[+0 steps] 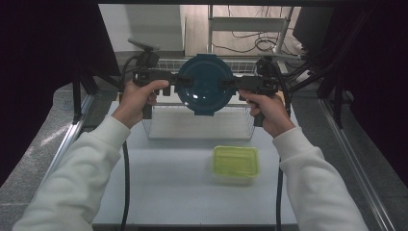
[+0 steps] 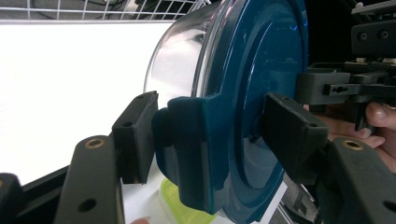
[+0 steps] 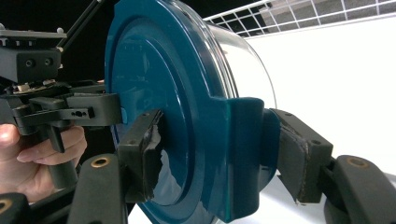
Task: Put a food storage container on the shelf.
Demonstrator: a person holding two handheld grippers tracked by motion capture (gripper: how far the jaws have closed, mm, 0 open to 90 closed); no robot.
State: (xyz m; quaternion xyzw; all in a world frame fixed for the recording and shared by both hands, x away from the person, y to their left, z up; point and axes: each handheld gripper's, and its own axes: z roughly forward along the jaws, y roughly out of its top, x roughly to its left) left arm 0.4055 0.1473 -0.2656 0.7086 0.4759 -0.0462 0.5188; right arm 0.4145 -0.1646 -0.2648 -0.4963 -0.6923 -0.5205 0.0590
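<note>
Both grippers hold one round container (image 1: 204, 84) with a blue lid (image 3: 154, 93) in the air, above the wire basket (image 1: 199, 126) at the far part of the worktop (image 1: 168, 187). The left gripper (image 1: 169, 85) has its fingers (image 2: 135, 135) closed on the left lid clip (image 2: 187, 149), and the right gripper (image 1: 235, 84) has its fingers (image 3: 142, 149) closed on the opposite clip (image 3: 245, 154). The container is tilted so that the lid faces the person and the clear body (image 2: 180, 60) points away, toward the basket.

I judge that the step in hand is to carry the container with two hands. To do this well, both hands should move together at the same height and the same speed, because the grip is only on two small clips. If one hand goes ahead, the container can turn between the fingers or a clip can open. The pressure should stay even, not stronger.

For room: the basket rim is close under the container, so it must come down straight between the wire walls, if the basket is the goal. A green box (image 1: 235, 163) lies on the worktop nearer to the person, well apart from the basket. The worktop left of it is free. Dark frame bars stand at both sides, near the elbows.
</note>
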